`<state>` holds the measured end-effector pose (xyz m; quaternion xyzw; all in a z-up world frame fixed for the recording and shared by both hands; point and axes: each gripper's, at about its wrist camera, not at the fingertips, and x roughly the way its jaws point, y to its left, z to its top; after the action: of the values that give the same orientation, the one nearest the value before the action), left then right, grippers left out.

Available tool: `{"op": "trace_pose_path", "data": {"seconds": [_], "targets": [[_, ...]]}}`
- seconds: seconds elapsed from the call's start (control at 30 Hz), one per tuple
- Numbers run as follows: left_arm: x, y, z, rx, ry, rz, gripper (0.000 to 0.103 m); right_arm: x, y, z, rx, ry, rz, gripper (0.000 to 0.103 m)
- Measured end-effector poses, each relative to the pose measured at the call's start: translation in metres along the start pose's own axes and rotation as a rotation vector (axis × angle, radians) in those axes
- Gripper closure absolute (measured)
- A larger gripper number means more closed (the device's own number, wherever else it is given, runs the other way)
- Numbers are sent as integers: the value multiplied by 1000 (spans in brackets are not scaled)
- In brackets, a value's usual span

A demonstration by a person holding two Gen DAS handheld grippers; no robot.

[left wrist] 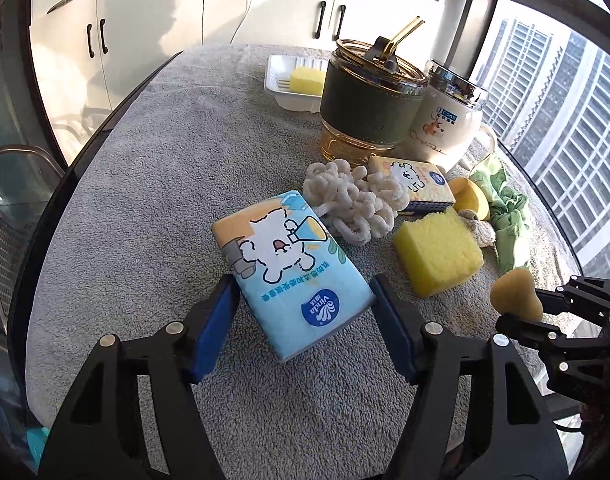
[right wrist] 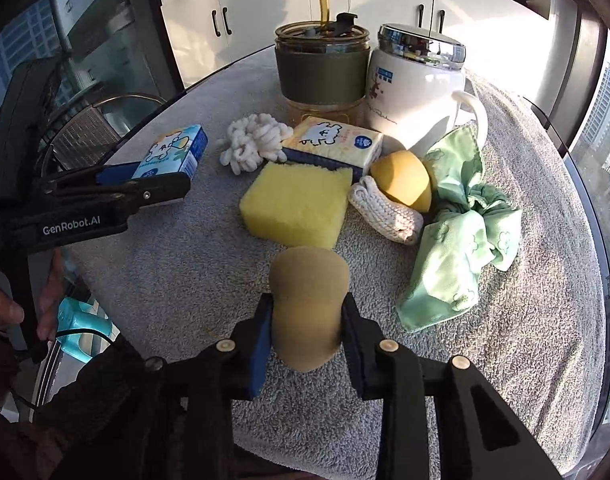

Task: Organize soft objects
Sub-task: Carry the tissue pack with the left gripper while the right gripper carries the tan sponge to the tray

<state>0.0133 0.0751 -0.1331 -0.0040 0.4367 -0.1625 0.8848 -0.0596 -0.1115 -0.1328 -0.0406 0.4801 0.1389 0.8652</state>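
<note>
My left hand-held gripper (left wrist: 305, 312) is clenched on the blue tissue pack (left wrist: 293, 268), lifted just off the grey towel-covered surface (left wrist: 145, 160). My right hand-held gripper (right wrist: 307, 320) squeezes the tan makeup sponge (right wrist: 309, 304) between its pads, near the yellow sponge block (right wrist: 297, 204). The pack is gripped only at its near end, so I judge it could sag or twist loose. The tan sponge is rounded and springy; pinched this hard it may pop out.
</note>
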Motion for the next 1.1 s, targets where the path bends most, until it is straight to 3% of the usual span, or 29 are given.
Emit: {"op": "trace_pose_path", "data": {"seconds": [0.67, 0.9, 1.03, 1.1], "targets": [[7, 39, 28, -18, -37, 101, 42, -27, -114, 10, 206, -34, -207, 68], [20, 50, 33, -37, 20, 123, 46, -18, -149, 18, 246, -11, -265, 68], [37, 56, 27, -67, 65, 98, 46, -16, -147, 20, 243, -13, -264, 68], [42, 50, 25, -25, 83, 123, 45, -16, -142, 20, 232, -15, -260, 68]]}}
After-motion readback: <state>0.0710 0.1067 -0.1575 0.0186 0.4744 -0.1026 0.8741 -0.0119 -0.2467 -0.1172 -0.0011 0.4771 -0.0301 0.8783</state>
